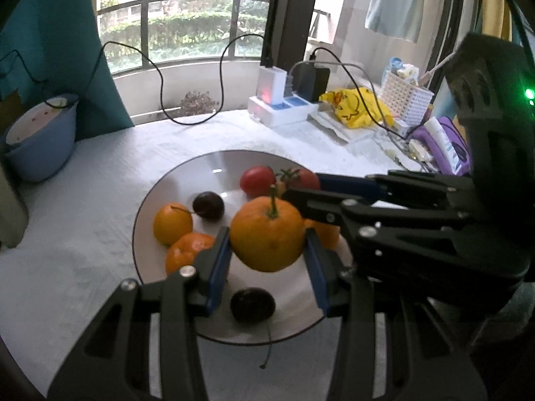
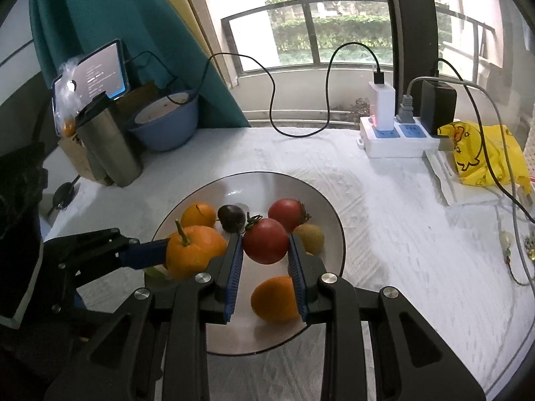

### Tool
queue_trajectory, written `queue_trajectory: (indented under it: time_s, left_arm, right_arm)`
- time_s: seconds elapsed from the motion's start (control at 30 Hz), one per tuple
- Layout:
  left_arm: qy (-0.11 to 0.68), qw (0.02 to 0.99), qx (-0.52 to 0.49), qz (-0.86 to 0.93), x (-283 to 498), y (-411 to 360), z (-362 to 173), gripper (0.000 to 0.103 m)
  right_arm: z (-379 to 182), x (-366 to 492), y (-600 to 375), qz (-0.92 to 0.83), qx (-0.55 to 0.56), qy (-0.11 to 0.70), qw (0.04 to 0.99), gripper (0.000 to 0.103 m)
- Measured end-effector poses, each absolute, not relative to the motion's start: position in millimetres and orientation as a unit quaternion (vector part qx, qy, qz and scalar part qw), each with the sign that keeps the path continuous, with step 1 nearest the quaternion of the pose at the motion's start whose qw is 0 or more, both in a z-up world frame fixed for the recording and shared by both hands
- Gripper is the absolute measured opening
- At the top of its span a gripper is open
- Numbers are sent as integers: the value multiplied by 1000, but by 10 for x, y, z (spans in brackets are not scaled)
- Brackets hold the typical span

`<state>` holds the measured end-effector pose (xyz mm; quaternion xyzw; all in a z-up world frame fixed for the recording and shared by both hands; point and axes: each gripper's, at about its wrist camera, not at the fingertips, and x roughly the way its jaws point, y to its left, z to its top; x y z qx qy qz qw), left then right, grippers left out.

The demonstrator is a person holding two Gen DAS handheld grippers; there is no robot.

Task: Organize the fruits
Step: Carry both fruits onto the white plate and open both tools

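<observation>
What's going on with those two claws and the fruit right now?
Left gripper shut on an orange. Right gripper shut on a tomato. Both over the plate, other fruit crowded underneath.

The left gripper (image 1: 267, 254) is a black linkage of flat bars with slotted cut-outs, joined by round silver screws. Its two fingers (image 1: 219, 264) carry blue pads on their inner faces. The right gripper (image 2: 265, 260) has the same build: black arms, silver screws and ribbed blue pads. Seen from the left wrist, its boxy black body shows a small green light (image 1: 529, 93) on its side.
</observation>
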<state>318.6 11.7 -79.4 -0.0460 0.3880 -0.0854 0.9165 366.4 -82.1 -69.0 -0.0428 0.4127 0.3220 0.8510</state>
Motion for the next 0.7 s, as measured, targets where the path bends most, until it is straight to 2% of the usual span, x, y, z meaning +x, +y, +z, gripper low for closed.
queue_trajectory:
  time_s: [0.43,0.53,0.7]
  left_arm:
    - [397,913,-46,-77,3136,104,-792,46]
    - [393,915,-48,-76,3086,117,-758,47]
    - [382,920,-54,-74,2953,145,-678,49]
  right_arm:
    - [-730,3684,-831,309,-43,423,851,30]
    - [-653,3651,-874,304,-42,417,856,34]
    - [-555,3547,-896,296,-50,410,861,35]
